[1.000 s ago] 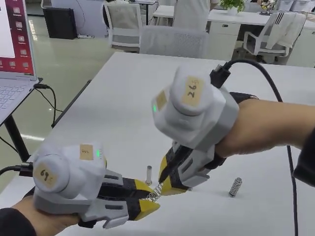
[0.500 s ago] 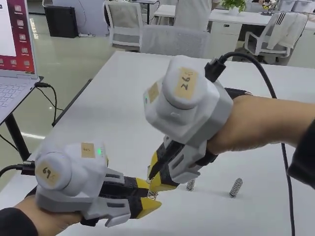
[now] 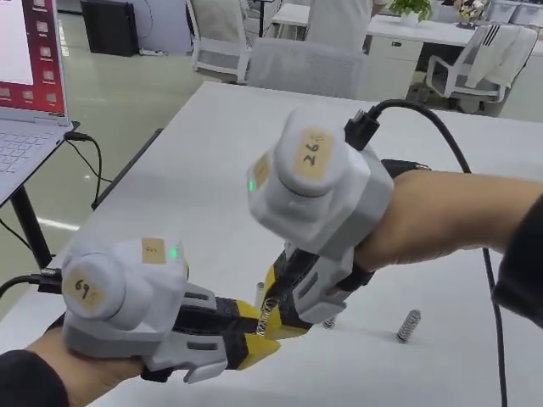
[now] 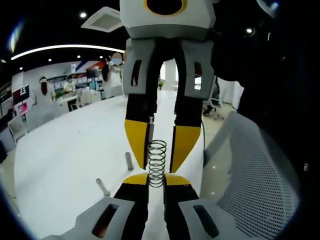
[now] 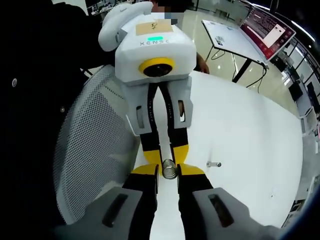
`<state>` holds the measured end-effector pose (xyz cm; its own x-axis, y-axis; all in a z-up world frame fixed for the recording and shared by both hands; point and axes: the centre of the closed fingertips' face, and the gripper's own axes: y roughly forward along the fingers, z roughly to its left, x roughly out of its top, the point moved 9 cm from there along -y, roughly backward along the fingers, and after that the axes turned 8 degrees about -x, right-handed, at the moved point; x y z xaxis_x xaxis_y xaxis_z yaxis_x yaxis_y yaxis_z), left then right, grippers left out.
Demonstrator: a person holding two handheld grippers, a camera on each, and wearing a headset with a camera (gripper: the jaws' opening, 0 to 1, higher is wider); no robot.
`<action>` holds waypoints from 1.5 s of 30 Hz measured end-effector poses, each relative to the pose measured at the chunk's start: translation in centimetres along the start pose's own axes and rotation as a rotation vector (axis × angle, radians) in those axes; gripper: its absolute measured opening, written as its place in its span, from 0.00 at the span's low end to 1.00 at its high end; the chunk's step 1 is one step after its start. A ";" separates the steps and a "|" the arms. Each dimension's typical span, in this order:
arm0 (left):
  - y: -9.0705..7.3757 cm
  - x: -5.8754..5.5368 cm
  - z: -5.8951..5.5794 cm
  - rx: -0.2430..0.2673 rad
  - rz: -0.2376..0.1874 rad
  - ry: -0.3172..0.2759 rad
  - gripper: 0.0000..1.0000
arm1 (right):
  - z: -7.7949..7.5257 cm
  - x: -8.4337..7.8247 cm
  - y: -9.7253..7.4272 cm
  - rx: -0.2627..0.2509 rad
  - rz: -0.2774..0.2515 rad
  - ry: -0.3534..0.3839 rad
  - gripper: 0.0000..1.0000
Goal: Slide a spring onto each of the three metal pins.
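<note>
A steel spring hangs tilted above the white table, between the yellow tips of both grippers. My left gripper comes in from the lower left and is shut on the spring's lower end. My right gripper reaches down from the right, its fingers closed around the upper coils. In the left gripper view, my right gripper hangs from above, facing my left gripper. One short metal pin stands upright just behind the tips. Two pins show left of the spring.
Two more springs lie on the table to the right, the nearer one partly behind my right gripper. A laptop sits on a stand at far left. Office chairs stand beyond the table's far edge.
My right gripper has moved left, closer to the pin and my left gripper's tips. The spring, low at the tips half a second ago, now stands longer and tilted between both grippers.
</note>
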<state>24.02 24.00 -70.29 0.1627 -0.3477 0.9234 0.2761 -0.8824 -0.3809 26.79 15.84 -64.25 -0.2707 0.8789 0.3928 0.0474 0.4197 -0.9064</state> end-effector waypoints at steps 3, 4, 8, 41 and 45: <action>0.0 -0.1 0.0 0.000 0.001 -0.001 0.02 | -0.1 0.1 0.1 0.003 0.003 0.002 0.09; 0.0 -0.1 0.0 0.000 0.001 0.000 0.02 | -0.2 0.1 0.2 0.003 0.004 0.004 0.08; 0.0 -0.1 0.2 0.012 0.000 -0.002 0.03 | -0.4 0.1 0.2 0.000 0.003 0.001 0.08; -3.9 0.1 -0.4 0.173 -0.059 -0.101 0.39 | -5.5 -1.3 0.5 -0.102 0.043 0.066 0.08; -3.9 -0.2 -0.5 0.183 -0.061 -0.115 0.40 | -6.2 -1.4 1.1 -0.108 0.044 0.076 0.08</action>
<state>22.48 27.34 -69.01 0.2447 -0.2481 0.9373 0.4547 -0.8245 -0.3370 33.21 16.48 -64.81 -0.1928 0.9100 0.3671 0.1619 0.3985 -0.9028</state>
